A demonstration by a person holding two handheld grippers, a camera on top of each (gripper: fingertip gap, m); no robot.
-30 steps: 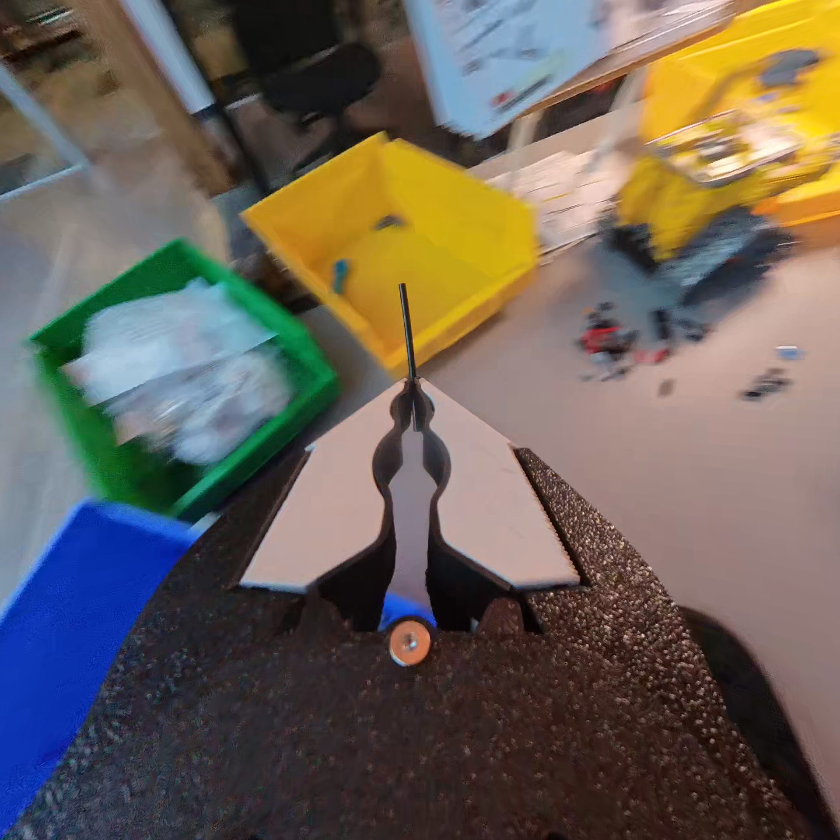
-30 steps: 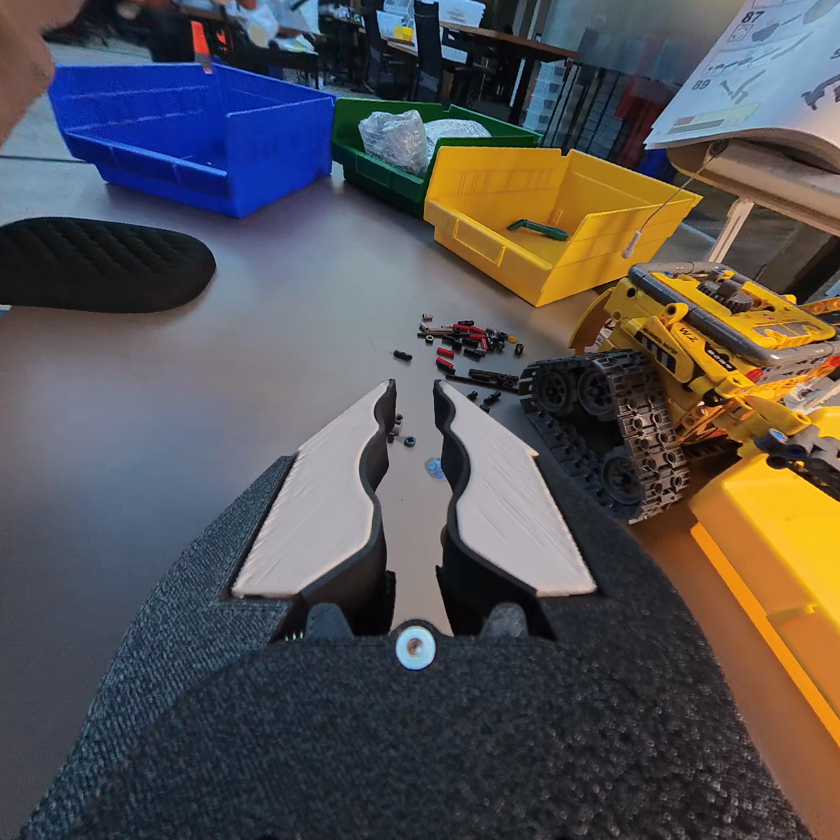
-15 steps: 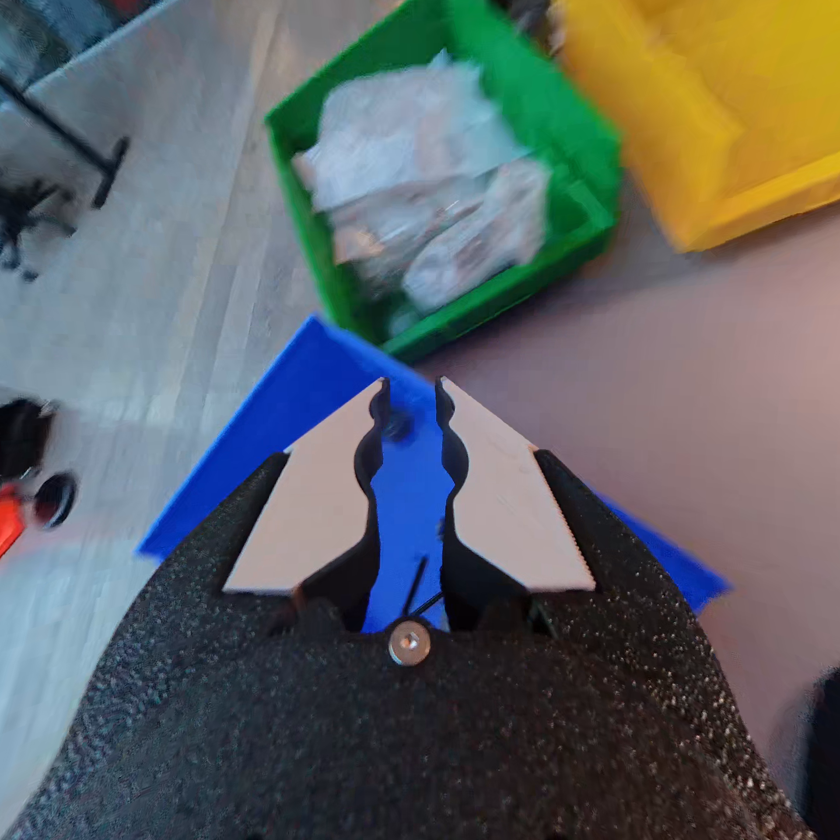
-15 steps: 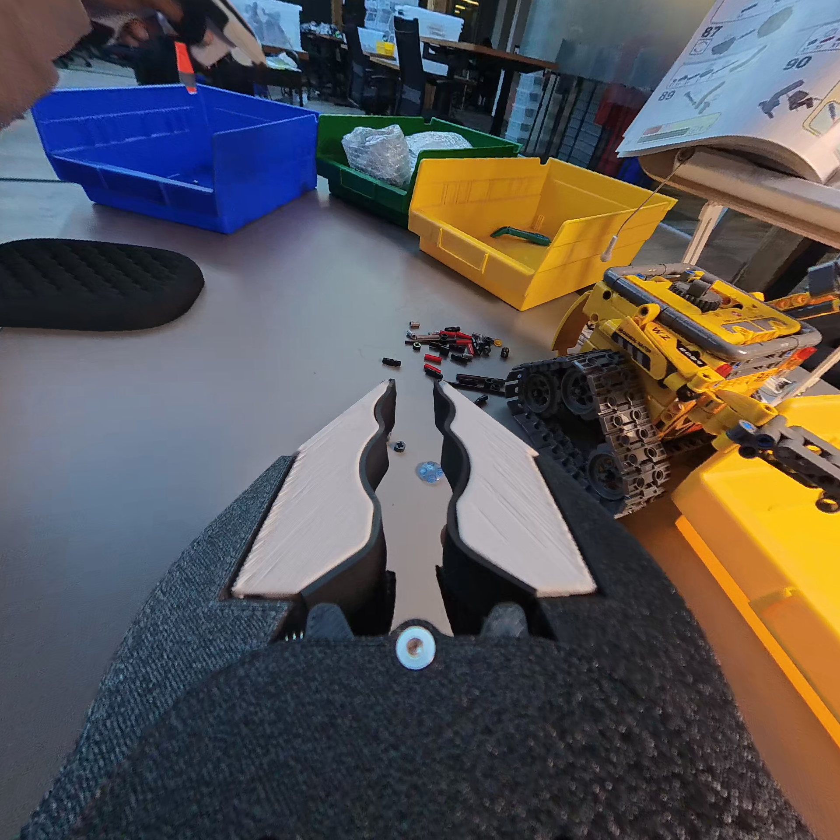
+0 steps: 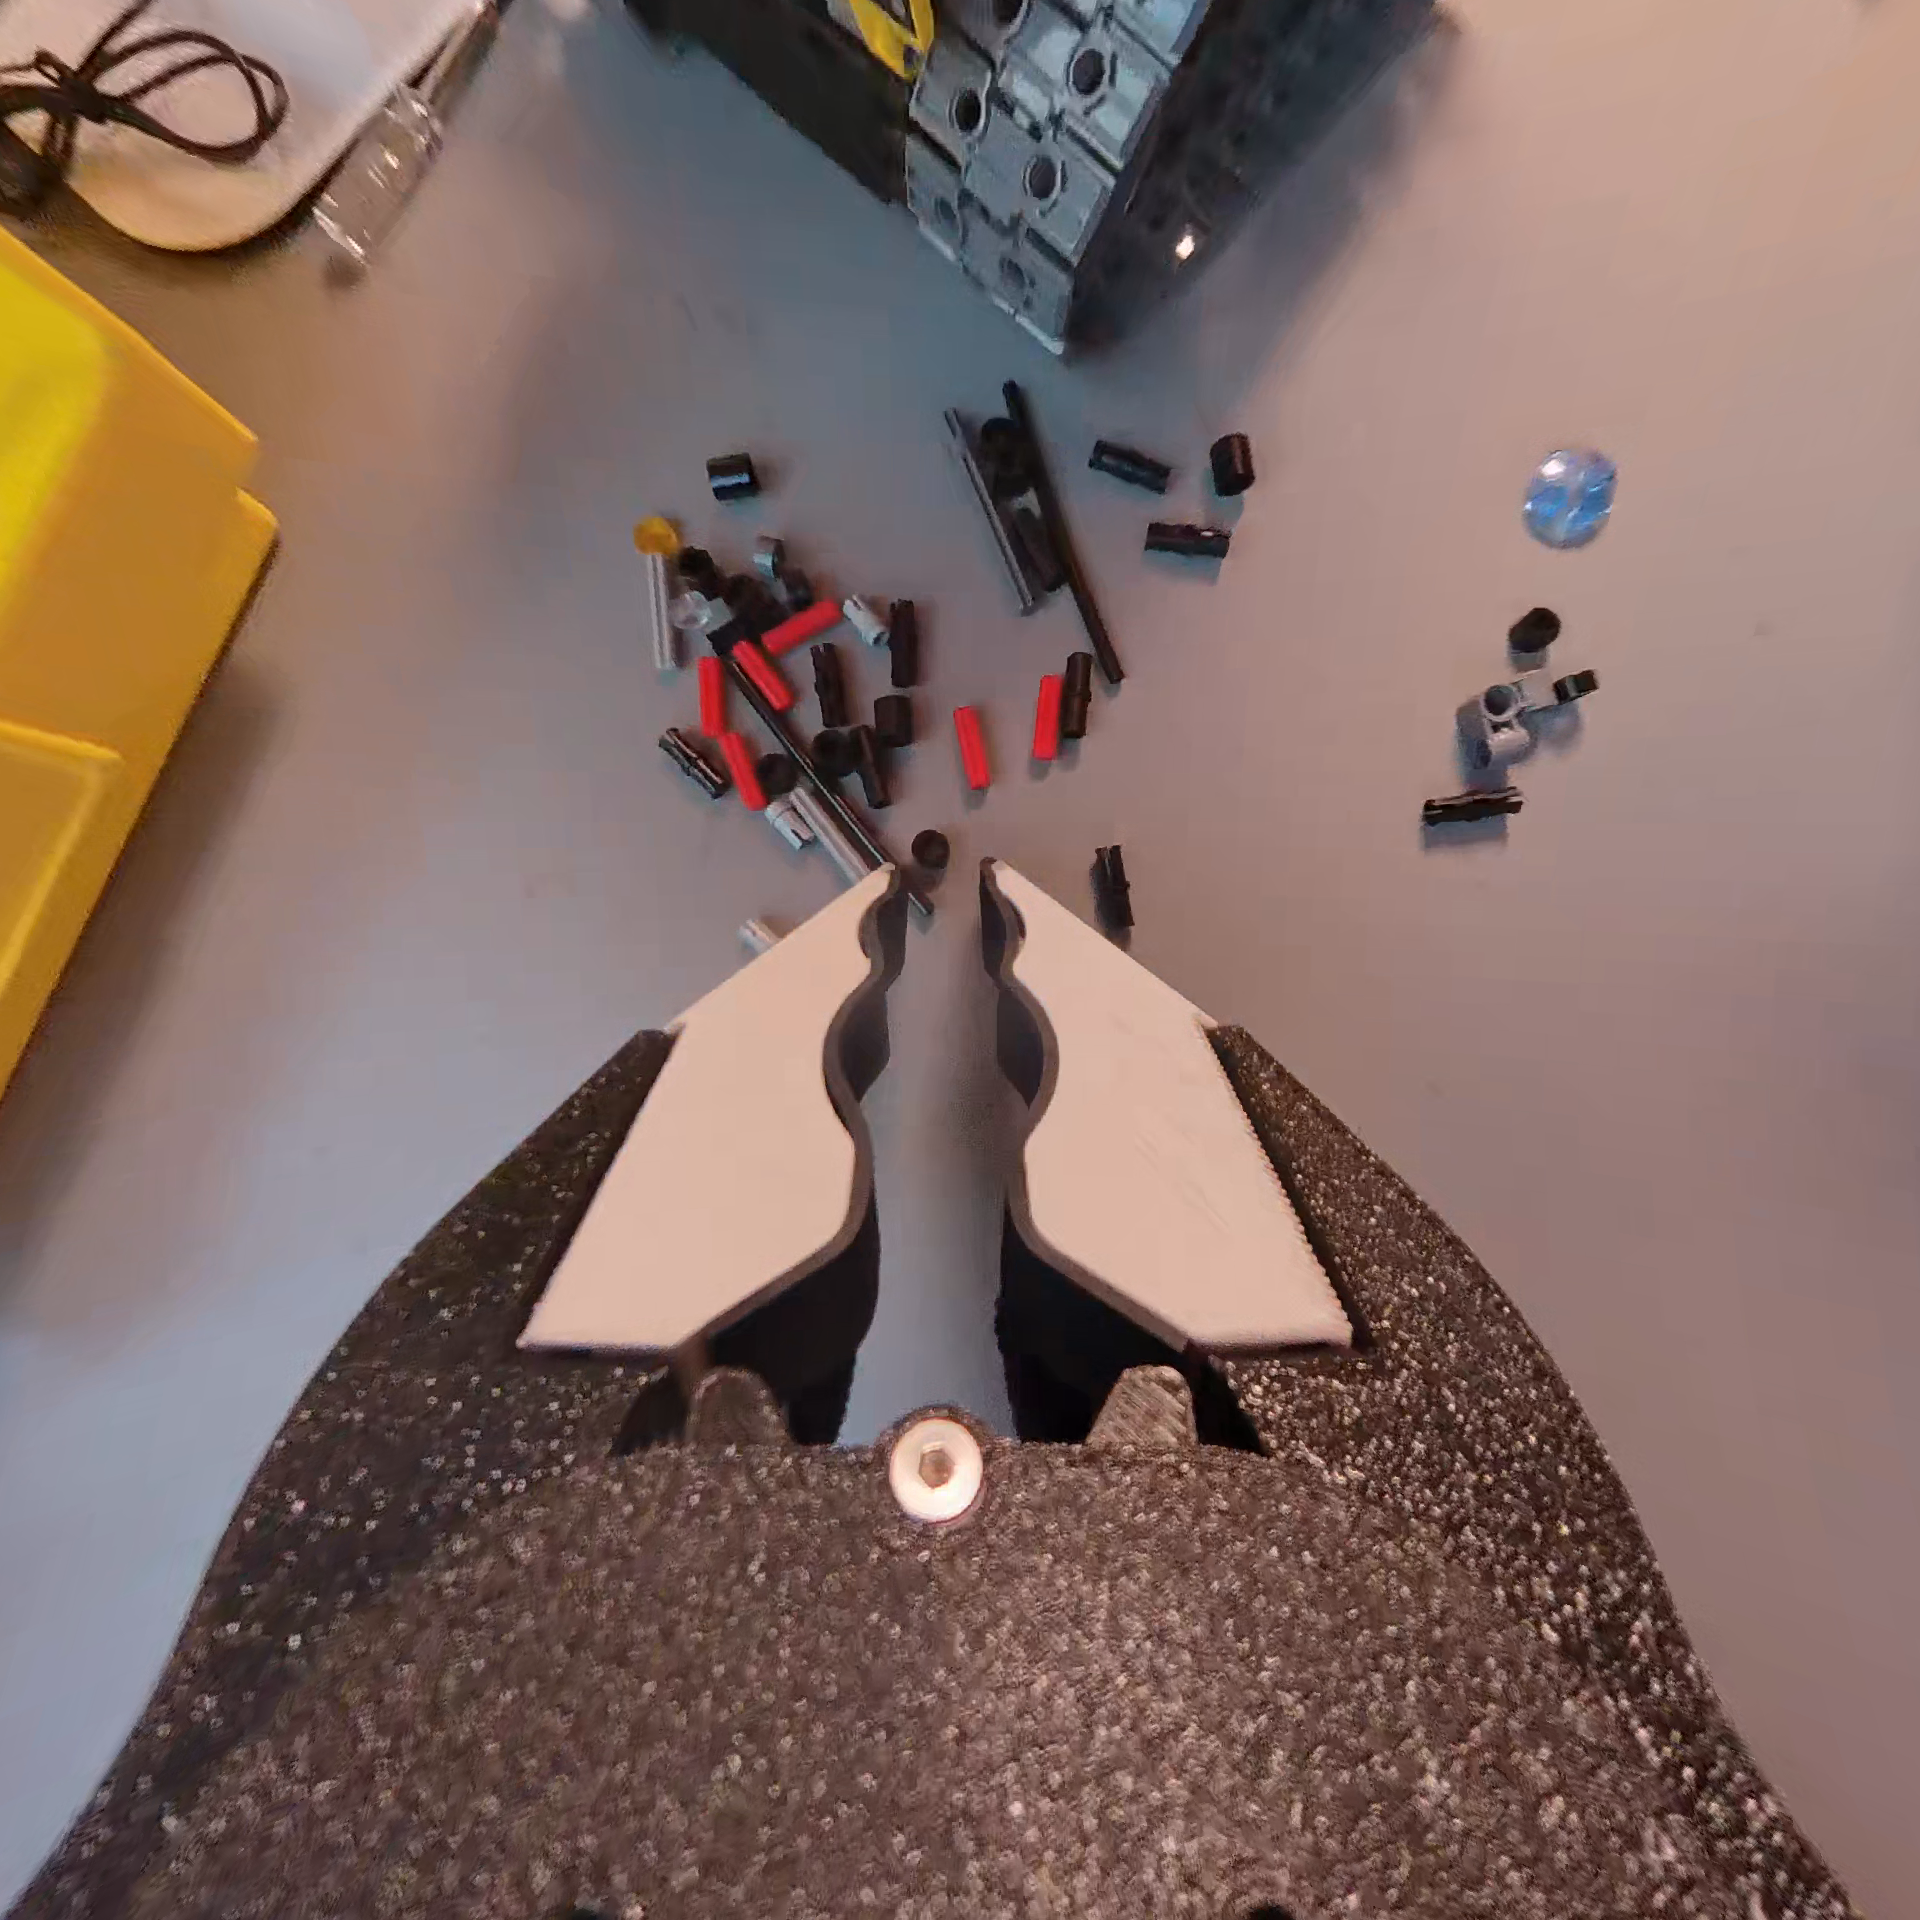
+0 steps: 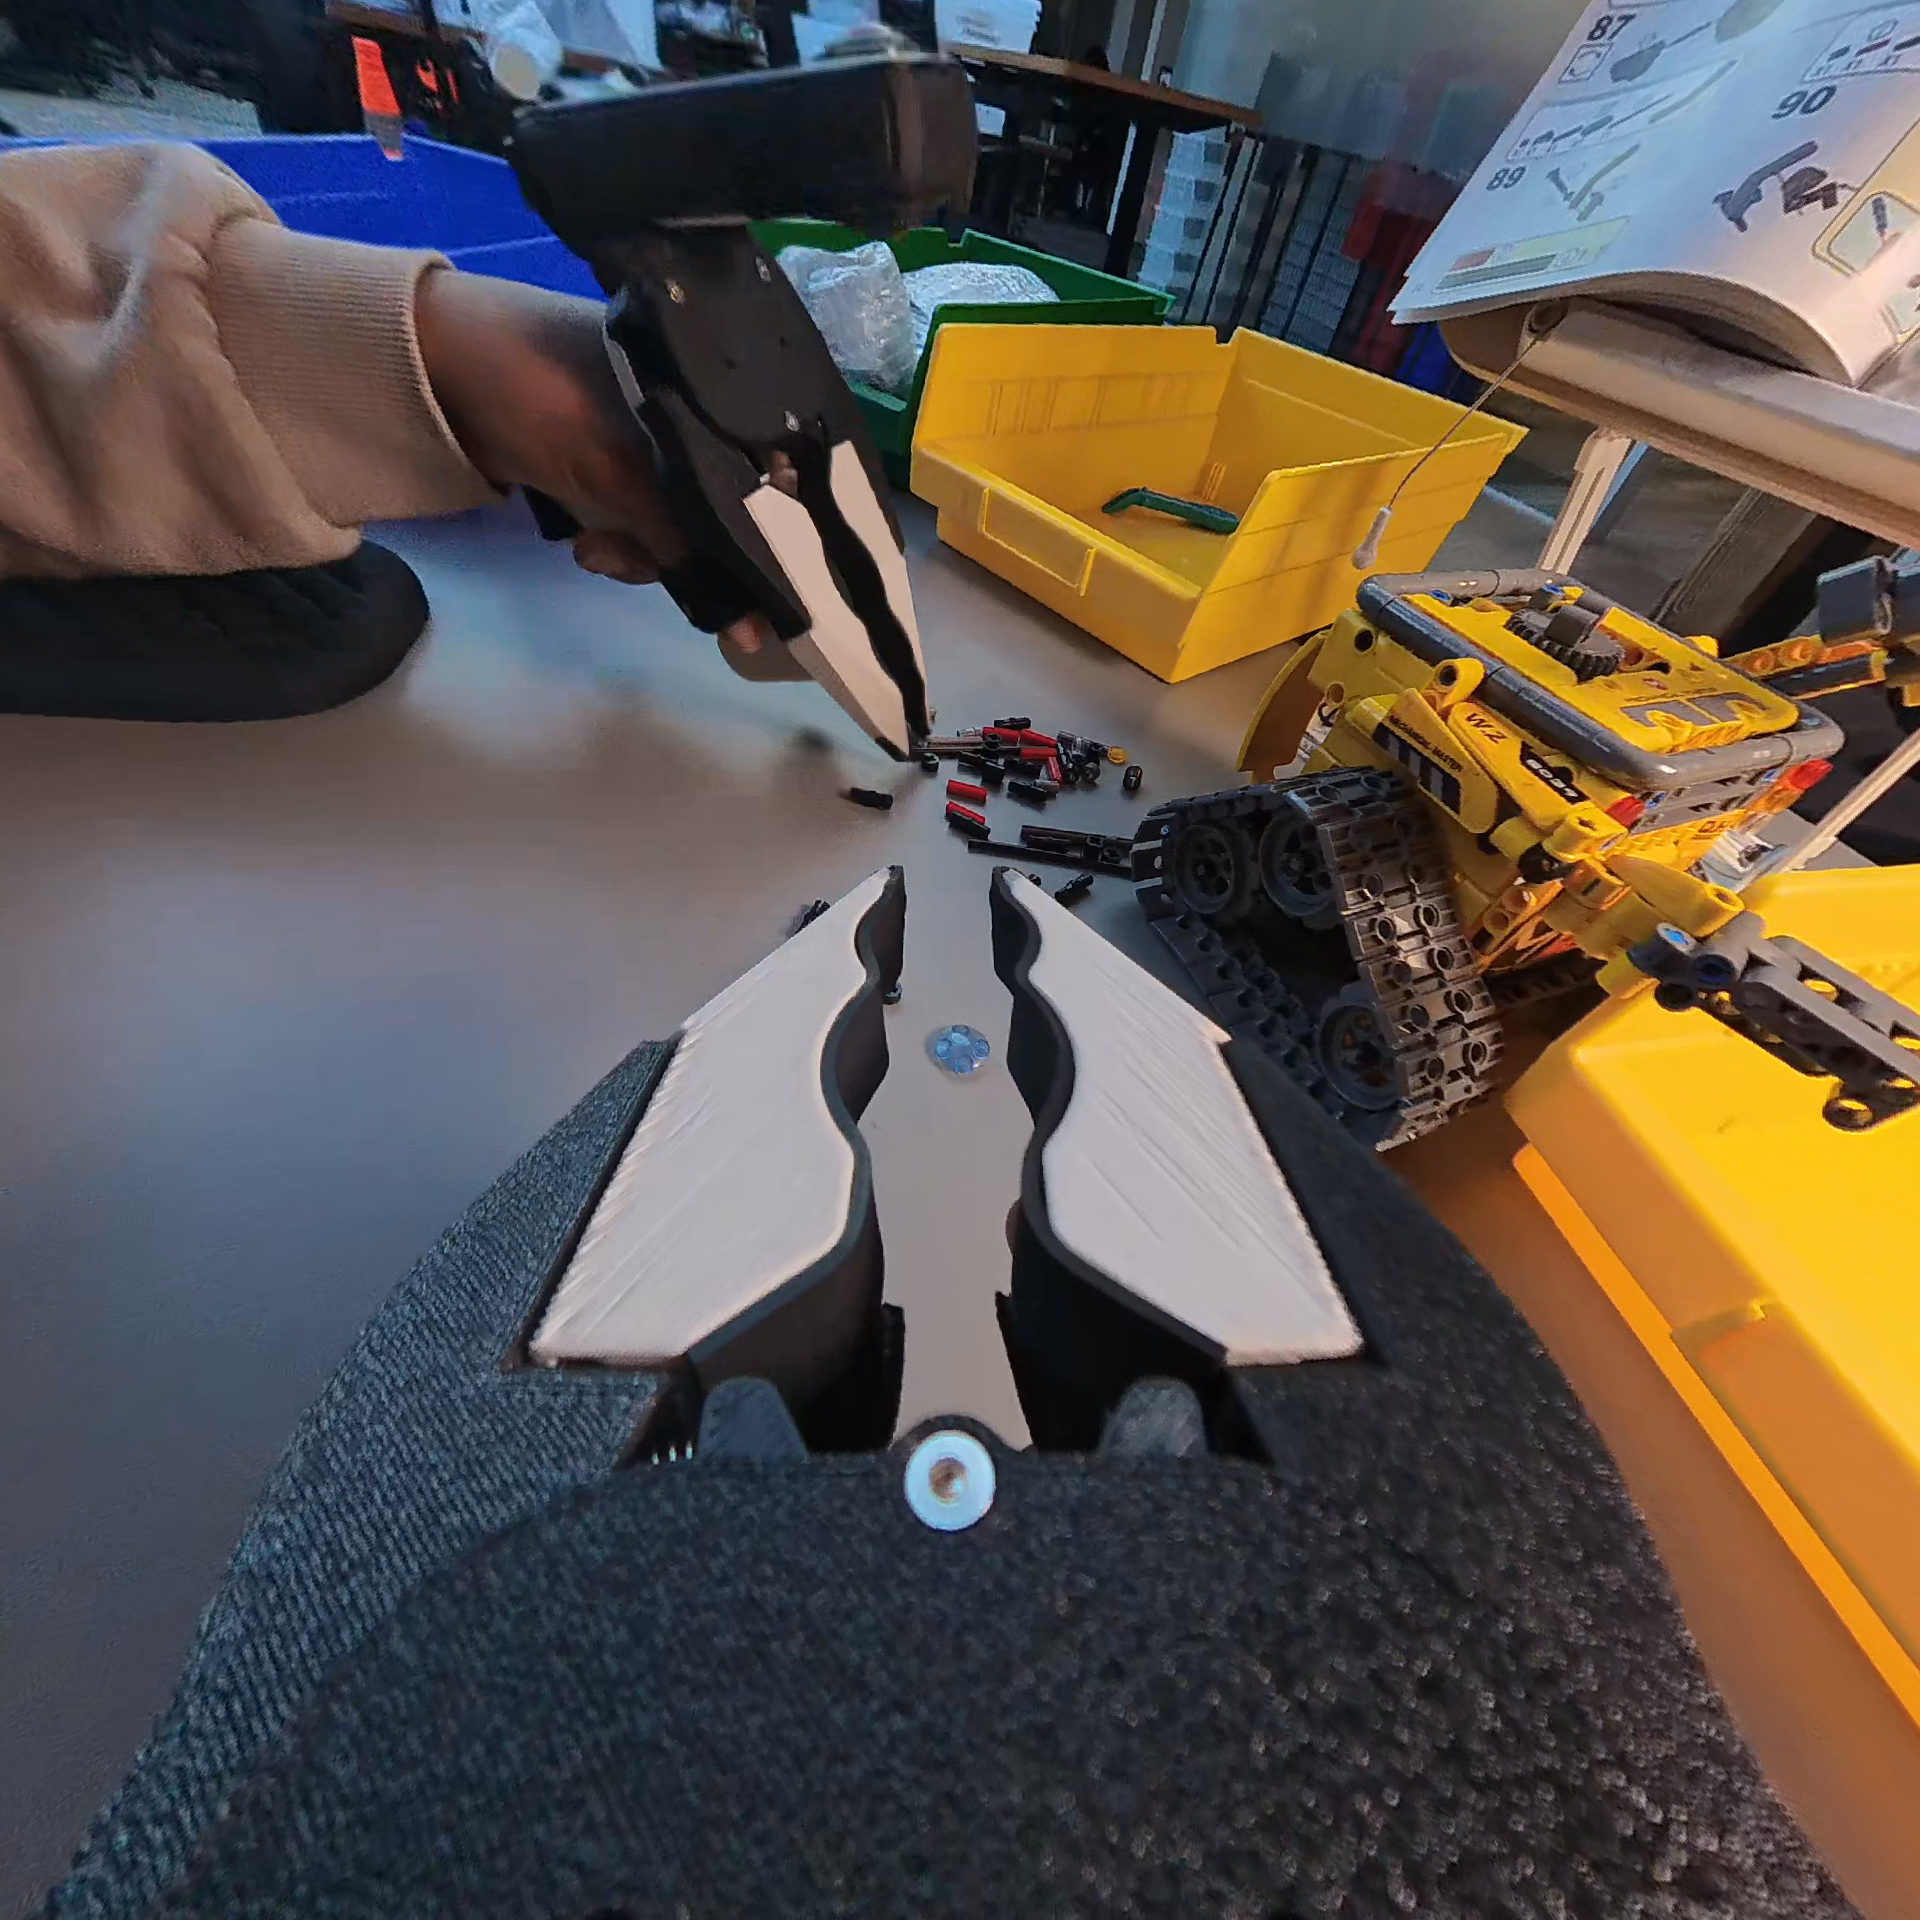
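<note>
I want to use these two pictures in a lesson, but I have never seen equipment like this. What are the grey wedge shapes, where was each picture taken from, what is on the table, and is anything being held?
A person holds a hand-held two-finger gripper in each hand; the grey wedges are its fingers. A camera on each gripper looks forward along them.

The left view looks steeply down: the left gripper is open and empty, its tips at the near edge of a scatter of small black, red and grey building-toy pins and axles on the grey table.

The right view looks low across the table. The right gripper is open and empty too, with a small clear blue round piece on the table between its fingers. Farther off, it shows the person's hand holding the left gripper over the pins. Beside them stand a yellow tracked toy vehicle and a yellow bin.
</note>
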